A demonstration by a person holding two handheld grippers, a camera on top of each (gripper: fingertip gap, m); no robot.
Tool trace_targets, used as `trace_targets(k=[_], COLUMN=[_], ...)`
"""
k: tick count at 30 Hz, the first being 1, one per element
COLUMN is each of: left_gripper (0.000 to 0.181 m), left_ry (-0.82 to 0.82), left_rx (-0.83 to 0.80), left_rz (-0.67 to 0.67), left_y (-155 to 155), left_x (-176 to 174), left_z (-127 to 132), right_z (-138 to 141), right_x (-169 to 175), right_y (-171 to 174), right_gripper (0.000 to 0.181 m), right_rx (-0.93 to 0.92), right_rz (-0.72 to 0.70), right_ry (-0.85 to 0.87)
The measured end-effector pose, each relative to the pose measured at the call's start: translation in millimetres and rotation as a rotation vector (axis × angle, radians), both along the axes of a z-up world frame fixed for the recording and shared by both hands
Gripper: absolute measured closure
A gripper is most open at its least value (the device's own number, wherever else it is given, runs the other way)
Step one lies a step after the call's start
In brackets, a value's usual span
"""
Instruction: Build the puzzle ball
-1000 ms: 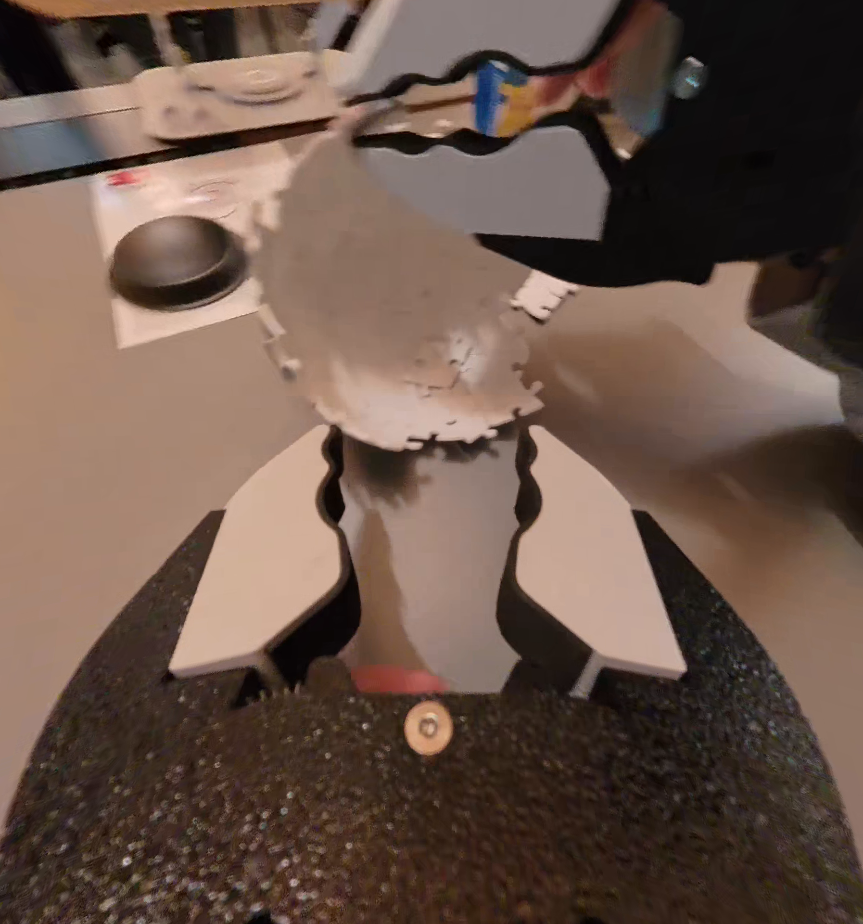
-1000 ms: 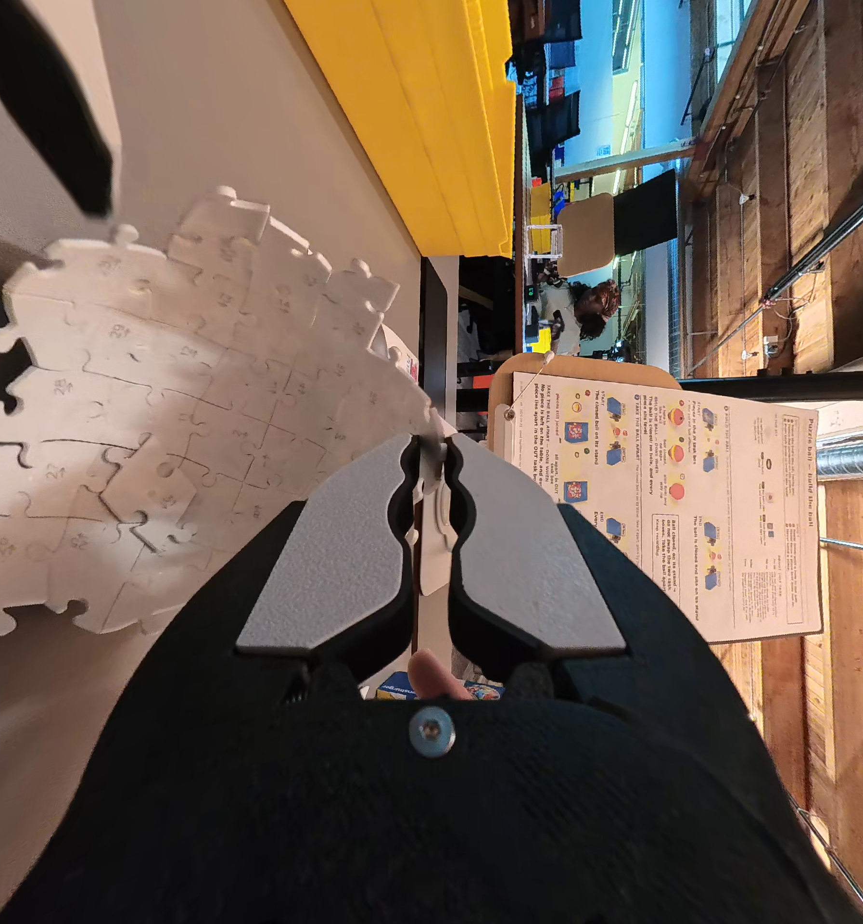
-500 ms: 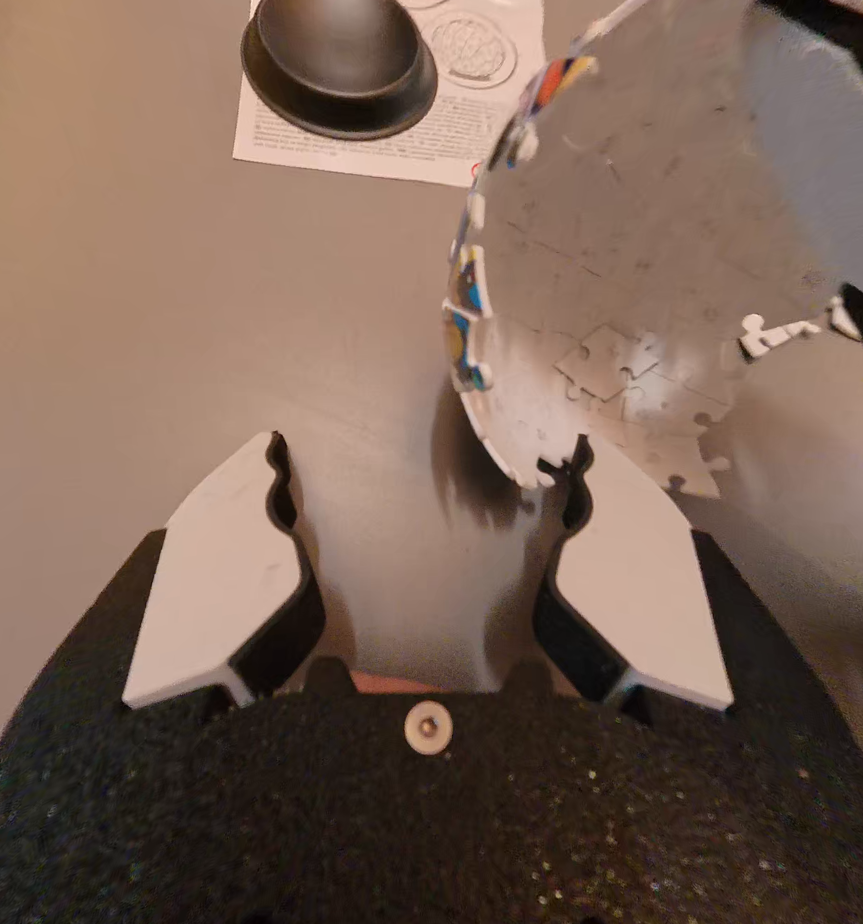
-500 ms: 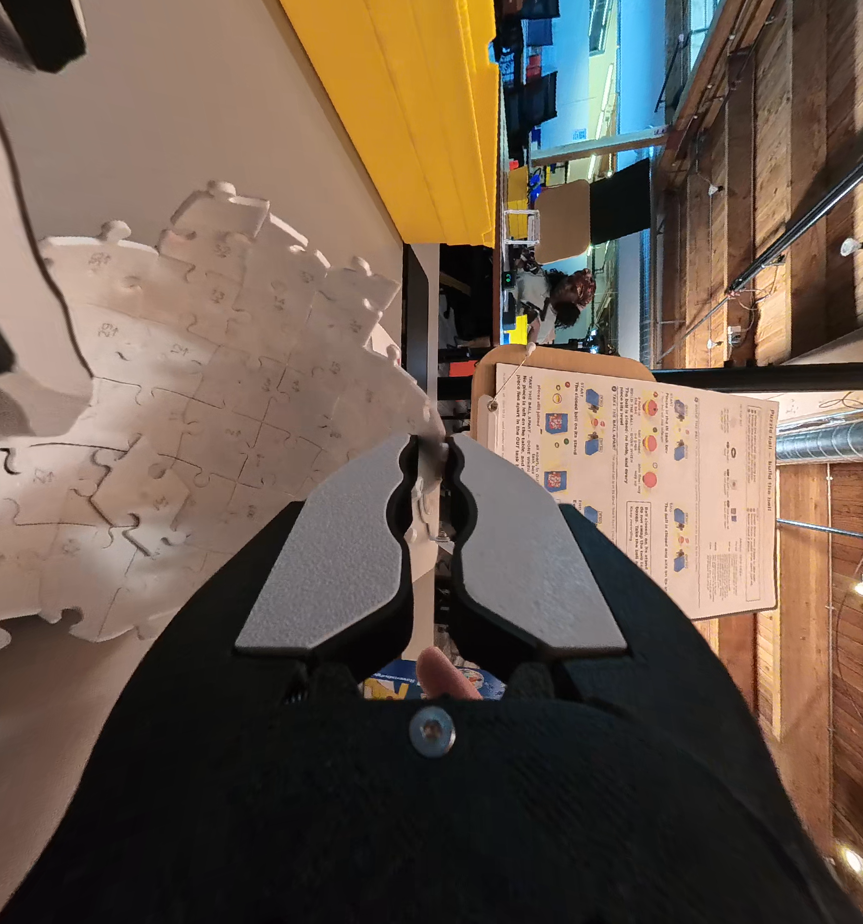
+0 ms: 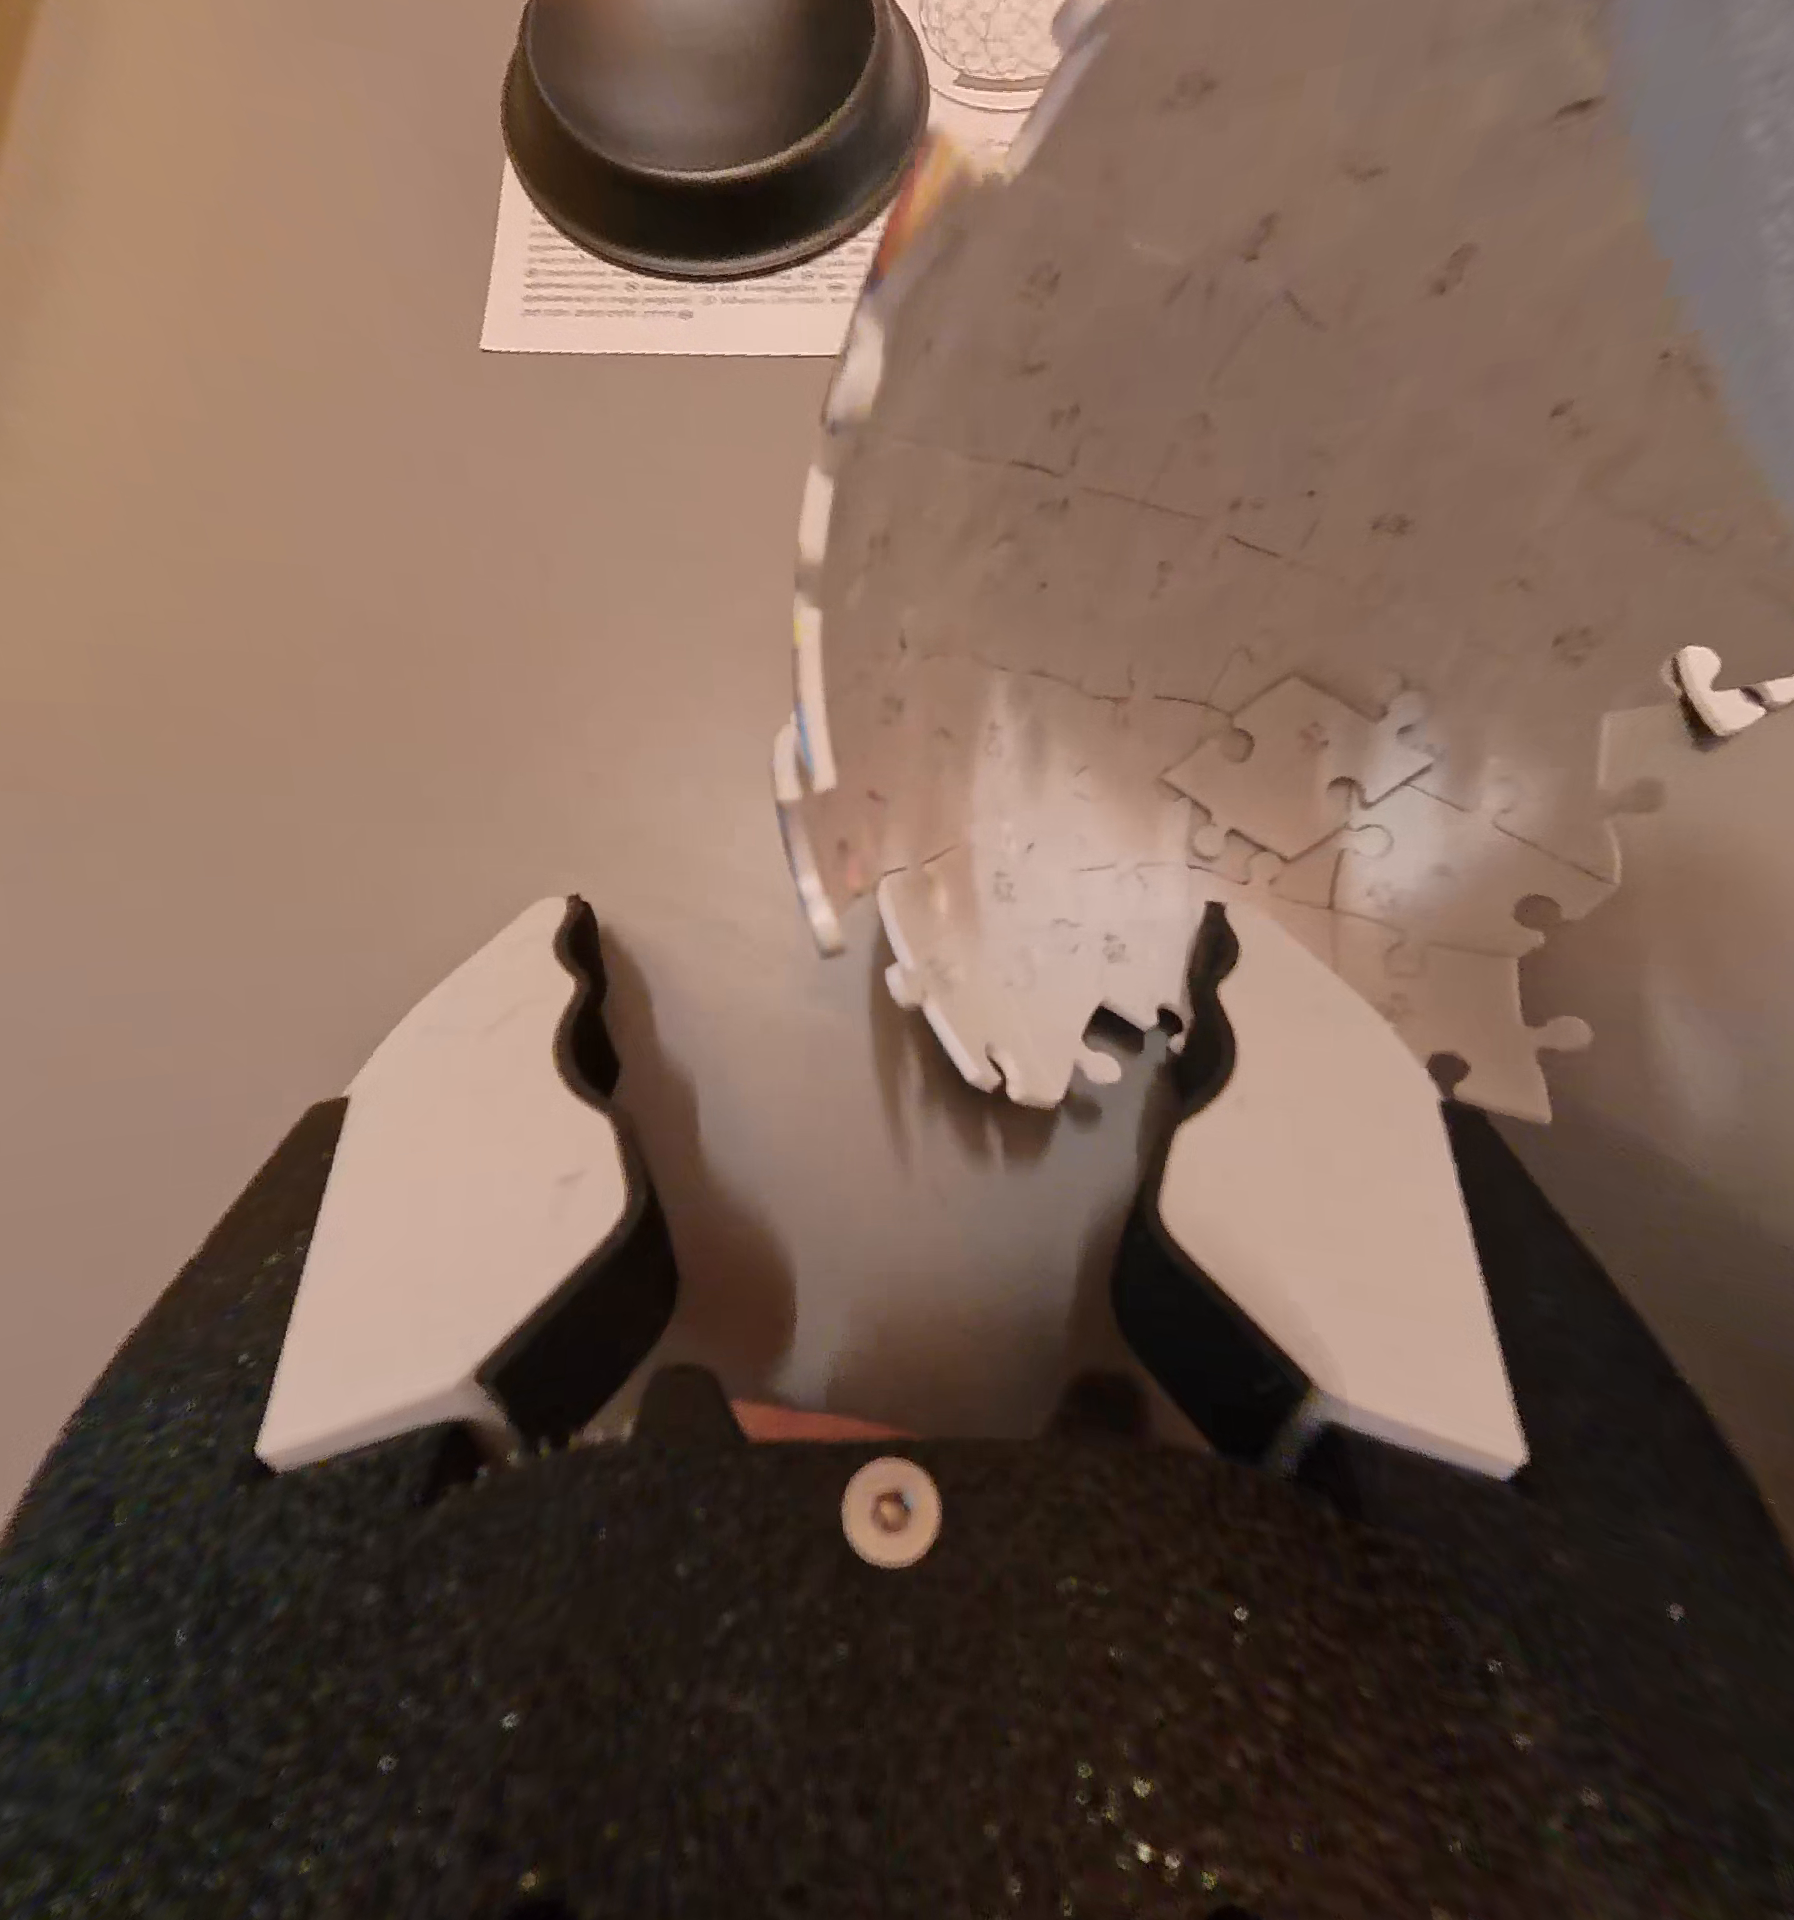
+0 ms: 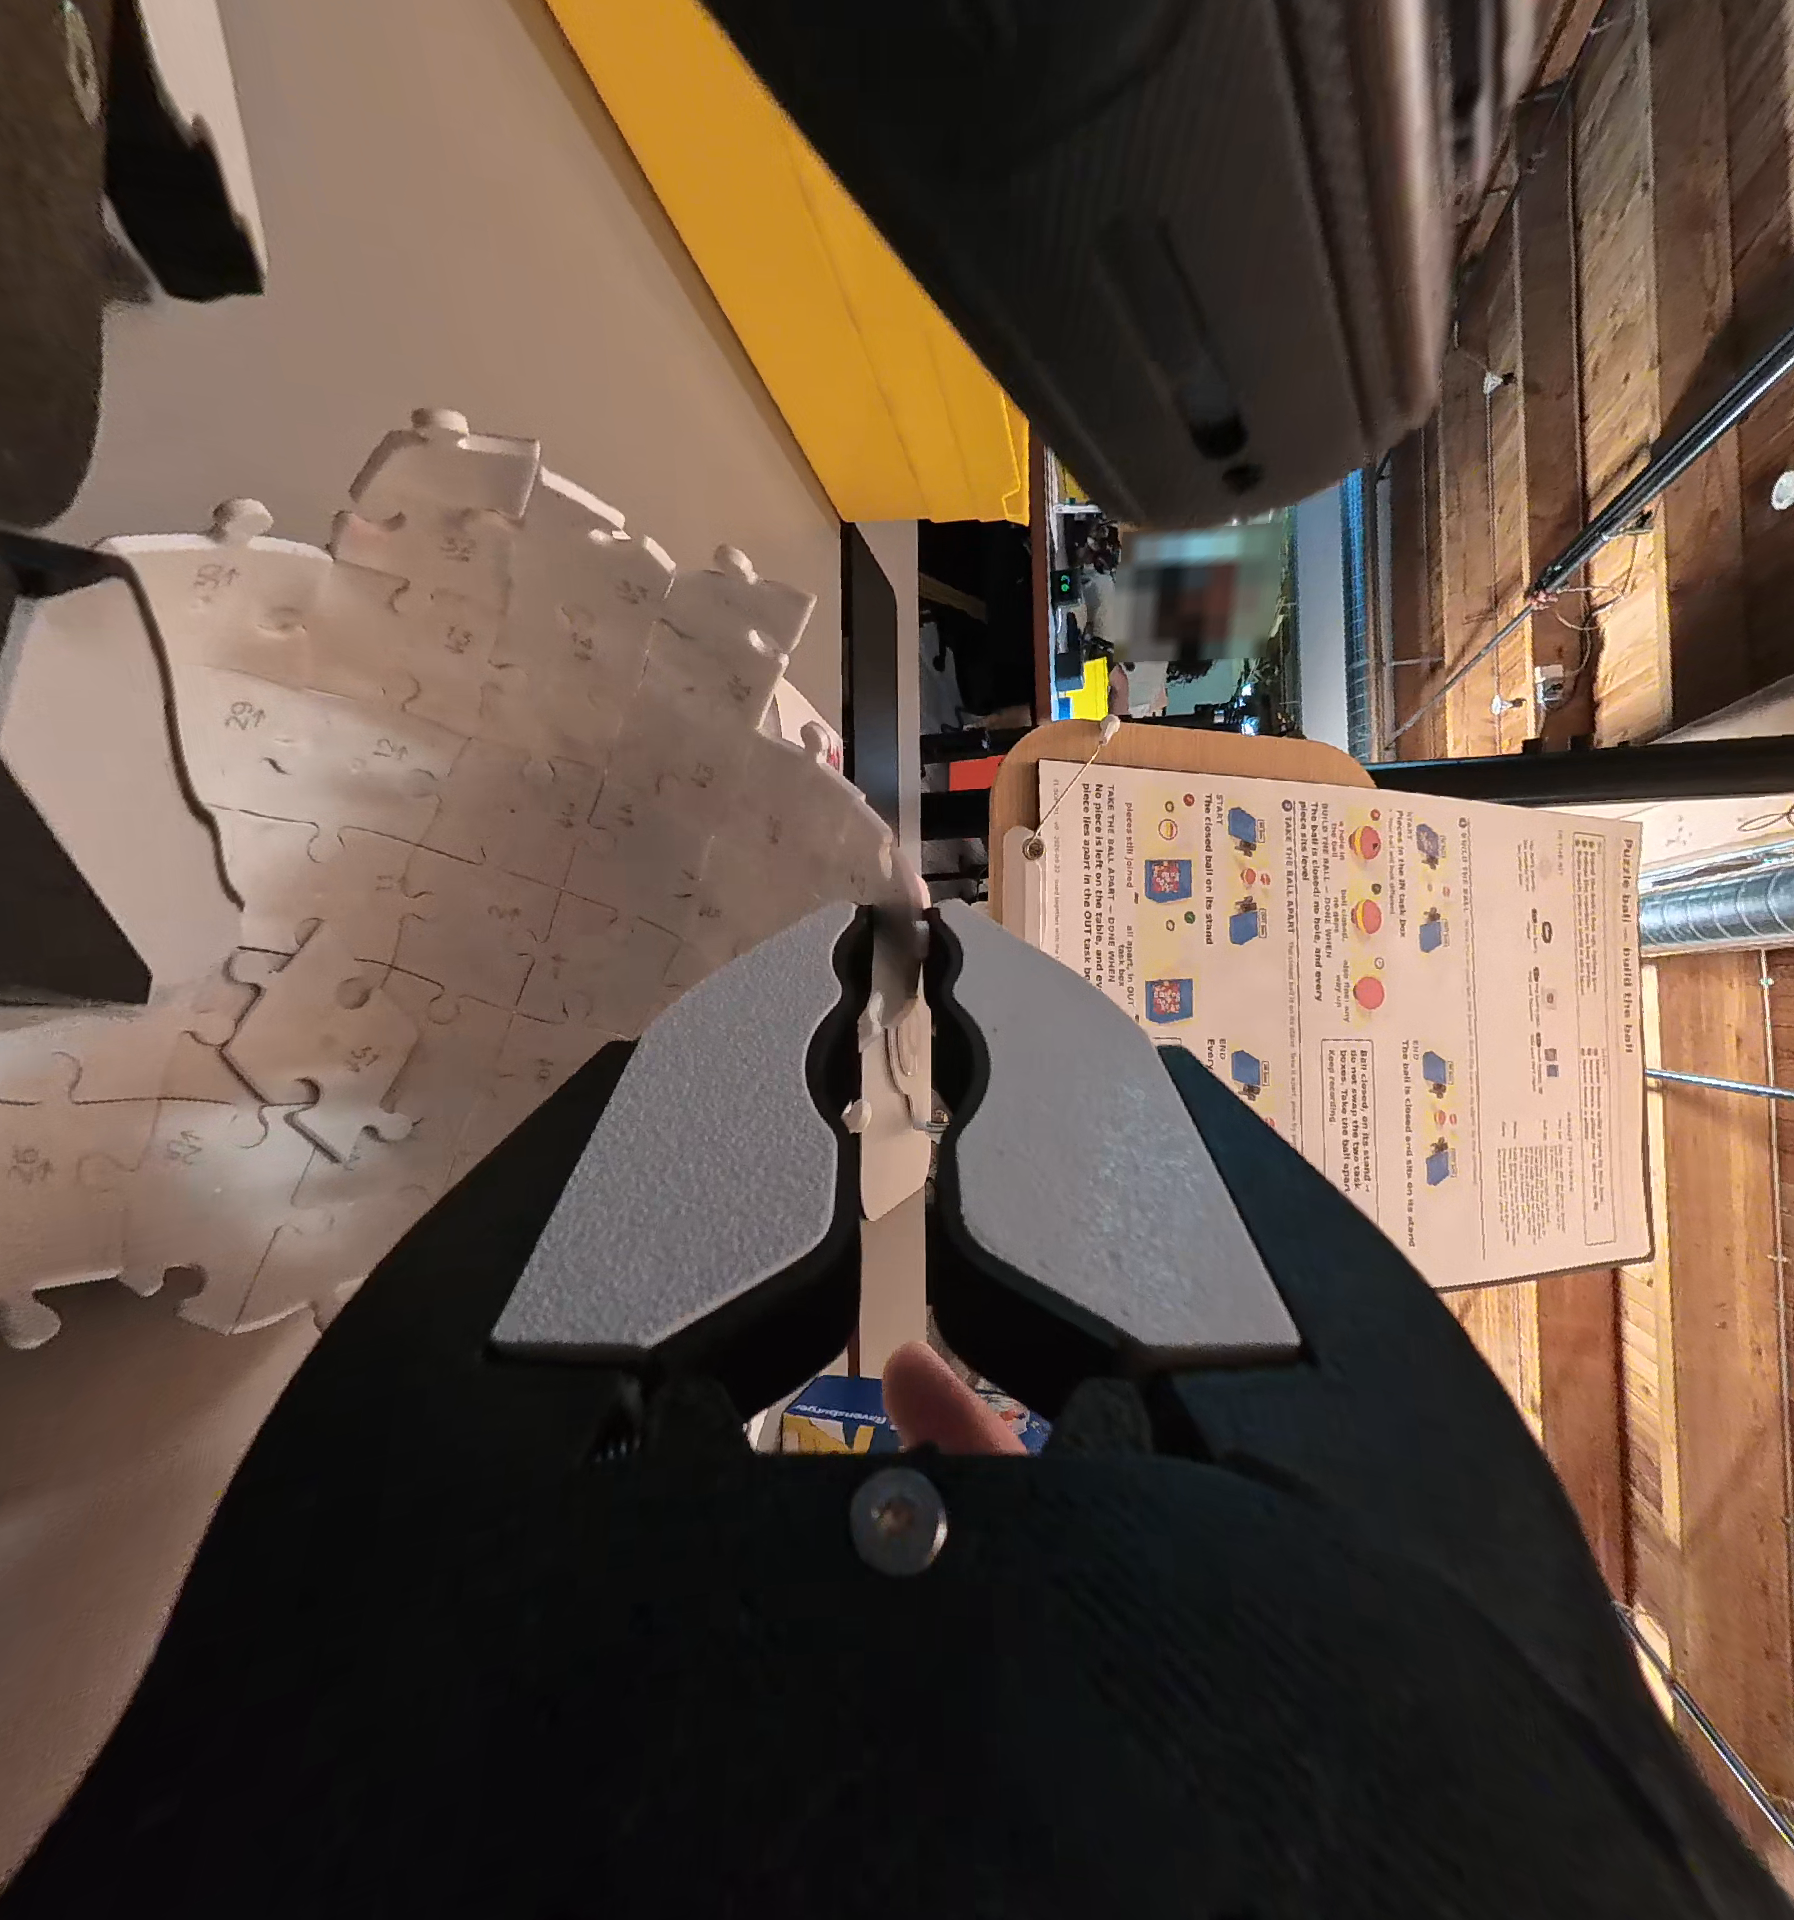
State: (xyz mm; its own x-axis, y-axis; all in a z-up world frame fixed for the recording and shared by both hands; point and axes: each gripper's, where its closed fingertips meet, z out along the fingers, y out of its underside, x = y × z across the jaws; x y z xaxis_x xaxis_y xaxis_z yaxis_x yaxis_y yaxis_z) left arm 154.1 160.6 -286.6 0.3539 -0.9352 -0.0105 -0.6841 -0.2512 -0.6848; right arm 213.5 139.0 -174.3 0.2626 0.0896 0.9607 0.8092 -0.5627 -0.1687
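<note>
My right hand-held gripper [image 6: 893,1023] is pinching the rim of the half-built puzzle shell [image 6: 436,914], its jaws pressed onto a tab of white pieces that runs straight down the gap between them. From that grip the shell fans out to the gripper's left, concave grey inside facing the camera, held in the air above the worktop [image 6: 477,343].

My left hand-held gripper [image 5: 893,997] is spread wide and holds nothing. The same shell [image 5: 1236,582] sits ahead of it and off to its right; the ragged lower edge dips between the fingertips, close against the inner face of the right finger [image 5: 1319,1164], though I cannot tell whether it touches. The left finger [image 5: 477,1122] stands well apart from the shell.

So the relation that matters: the shell's open, jagged edge lies forward-right of my left gripper, curving up and away from it, with one piece [image 5: 1298,769] looking slightly raised out of its seat. The left gripper is the free one and the nearer to that edge; I judge it needs to shift right before closing, to get the edge centred.

Further ahead and to the left, the black stand [image 5: 711,135] rests on a printed sheet [image 5: 664,312], well apart from the shell.
</note>
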Motion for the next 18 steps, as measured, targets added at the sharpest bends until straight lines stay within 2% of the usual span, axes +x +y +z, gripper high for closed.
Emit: trace_targets(k=[7,12,18], left_gripper=[0.084,0.083,0.078], left_ry=[-0.005,0.002,-0.005], left_rx=[0.076,0.027,0.074], left_rz=[0.005,-0.013,-0.013], left_y=[4.8,-0.3,3.4], left_x=[-4.2,-6.7,-8.2], left_z=[7.8,3.4,4.3], right_z=[1.4,2.7,4.4], right_x=[-7.8,-14.0,-19.3], right_y=[2.5,4.2,2.9], right_gripper=[0.173,0.173,0.173], right_rx=[-0.001,-0.003,0.019], right_rz=[0.018,0.028,0.039], right_ry=[-0.024,-0.056,-0.079])
